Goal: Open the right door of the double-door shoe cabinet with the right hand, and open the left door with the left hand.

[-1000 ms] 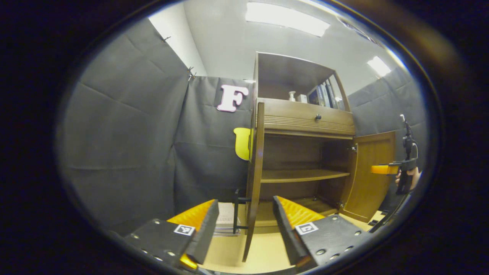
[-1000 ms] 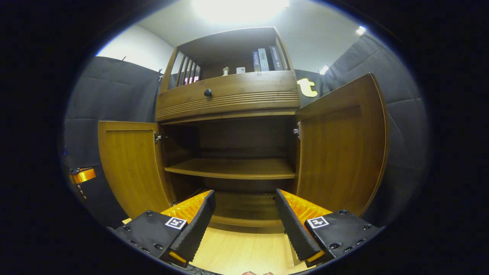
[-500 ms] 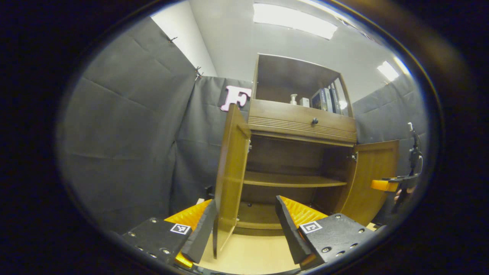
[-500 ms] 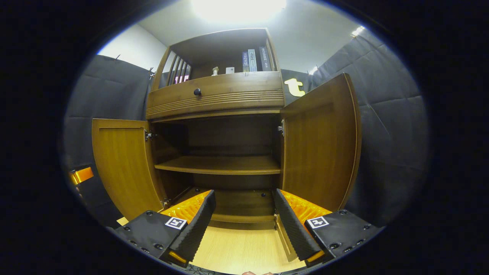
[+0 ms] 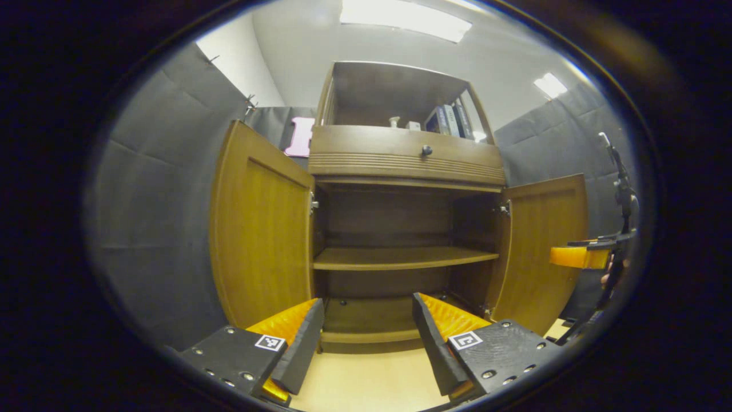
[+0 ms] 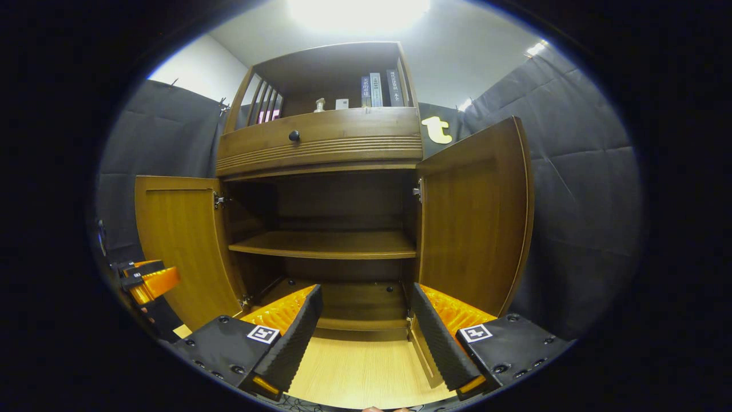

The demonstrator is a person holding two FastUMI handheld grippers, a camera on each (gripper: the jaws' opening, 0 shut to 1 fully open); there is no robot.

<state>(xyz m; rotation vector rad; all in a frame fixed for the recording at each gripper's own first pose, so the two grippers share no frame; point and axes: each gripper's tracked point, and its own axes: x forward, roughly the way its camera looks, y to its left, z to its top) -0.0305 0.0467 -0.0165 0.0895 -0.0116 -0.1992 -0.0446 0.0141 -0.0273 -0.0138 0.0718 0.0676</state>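
Your left door [image 5: 260, 229] has swung from edge-on to wide open, and your left gripper [image 5: 366, 337] has drawn back, jaws released and holding nothing. Your right gripper [image 6: 363, 335] also hangs released, clear of the right door [image 6: 474, 217], so both tasks look done. The shoe cabinet [image 6: 320, 143] shelves [image 6: 326, 245] are bare; books [image 6: 377, 90] sit up top.
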